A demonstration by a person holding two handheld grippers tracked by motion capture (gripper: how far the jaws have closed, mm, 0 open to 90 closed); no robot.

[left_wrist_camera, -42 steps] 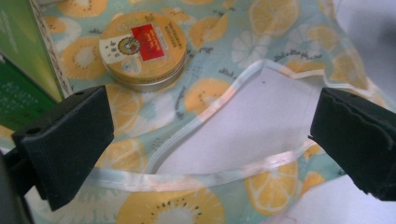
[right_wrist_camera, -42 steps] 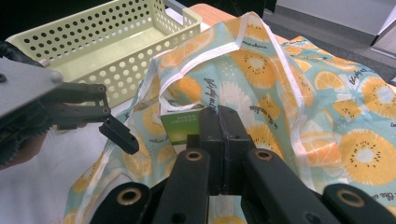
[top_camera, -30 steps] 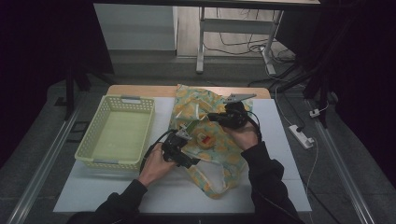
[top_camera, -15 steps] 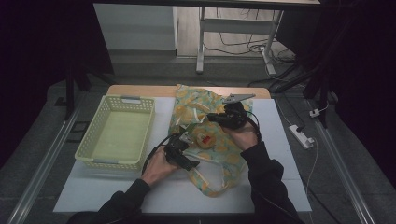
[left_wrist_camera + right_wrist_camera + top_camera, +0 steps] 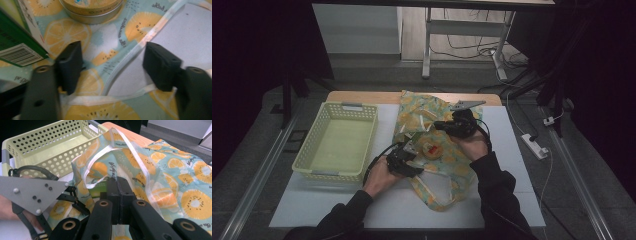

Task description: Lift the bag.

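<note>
Table (image 5: pixel 512 200): white top with a wooden strip along the far edge, carrying everything below.
Basket (image 5: pixel 337 145): pale yellow-green, perforated walls, on the left part of the table, just beside the bag; seen again in the right gripper view (image 5: pixel 47 145).
Bag (image 5: pixel 437 185): thin fabric printed with orange and kiwi slices, white trim, spread over the middle of the table from far edge toward the near side; handle loop lying toward the person; one mouth edge lifted up in the right gripper view (image 5: pixel 140 167).
Left gripper (image 5: pixel 404 152): held in the left hand (image 5: pixel 379 177) at the bag's near-left edge; jaws just been closing, now standing half apart astride the white-trimmed bag edge (image 5: pixel 130 50), pads not pressing on the cloth.
Right gripper (image 5: pixel 439 125): held in the right hand (image 5: pixel 474 147) over the bag's middle; jaws clenched tight together (image 5: pixel 120 195), bag cloth raised right at their tips; whether cloth is pinched, cannot tell.
Tin (image 5: pixel 92 10): round, gold-coloured, lying on the bag just ahead of the left gripper; also in the high view (image 5: pixel 430 149).
Box (image 5: pixel 17 47): green and white carton with barcode, beside the tin, on the bag.
</note>
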